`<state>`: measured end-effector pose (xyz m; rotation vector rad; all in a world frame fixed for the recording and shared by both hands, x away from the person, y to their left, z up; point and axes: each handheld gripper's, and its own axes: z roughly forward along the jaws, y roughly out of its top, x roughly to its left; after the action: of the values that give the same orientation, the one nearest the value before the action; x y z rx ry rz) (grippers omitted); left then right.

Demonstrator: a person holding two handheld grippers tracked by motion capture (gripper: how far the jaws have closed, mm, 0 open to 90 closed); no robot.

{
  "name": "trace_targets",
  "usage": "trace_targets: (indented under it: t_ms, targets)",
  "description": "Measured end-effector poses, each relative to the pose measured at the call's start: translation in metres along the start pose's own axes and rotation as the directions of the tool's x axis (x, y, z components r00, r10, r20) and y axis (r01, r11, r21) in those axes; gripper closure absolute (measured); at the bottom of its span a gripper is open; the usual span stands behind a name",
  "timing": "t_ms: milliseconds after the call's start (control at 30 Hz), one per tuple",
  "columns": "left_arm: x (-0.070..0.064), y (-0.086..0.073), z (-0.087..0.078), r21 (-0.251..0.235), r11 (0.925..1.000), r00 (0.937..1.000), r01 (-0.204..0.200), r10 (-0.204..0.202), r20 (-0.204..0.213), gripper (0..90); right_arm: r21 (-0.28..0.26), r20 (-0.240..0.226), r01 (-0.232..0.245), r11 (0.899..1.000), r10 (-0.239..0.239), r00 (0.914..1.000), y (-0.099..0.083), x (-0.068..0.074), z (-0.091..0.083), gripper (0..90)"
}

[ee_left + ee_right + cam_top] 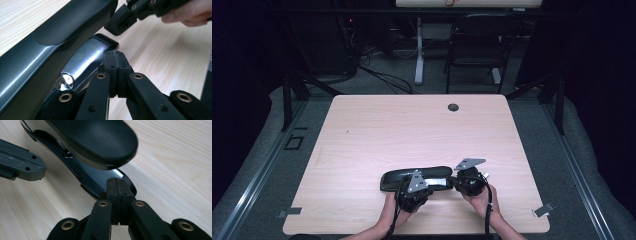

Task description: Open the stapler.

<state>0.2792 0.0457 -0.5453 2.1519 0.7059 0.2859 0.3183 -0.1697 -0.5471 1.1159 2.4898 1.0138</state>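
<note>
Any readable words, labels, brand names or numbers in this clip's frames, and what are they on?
None can be read. The black stapler shows no brand or label in any view, the left gripper and right gripper carry no markings, and the table bears no print.

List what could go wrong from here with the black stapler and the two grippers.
1. The left gripper and the right gripper are shut, holding nothing; a nudge could slide the black stapler across the table.
2. The right gripper's tips sit at the stapler's base under its raised top; pressing down might pinch them.
3. The grippers are close together and could collide.
</note>
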Motion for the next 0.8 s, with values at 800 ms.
trace_targets:
  t_ms: [800]
  targets:
    - [0.003,-0.008,0.033,-0.112,0.9890,0.9842,0.096,-0.111,-0.138,90.0,-0.066,0.070,0.044,0.997,-0.039,0.9968,-0.009,0.015,0.020,90.0]
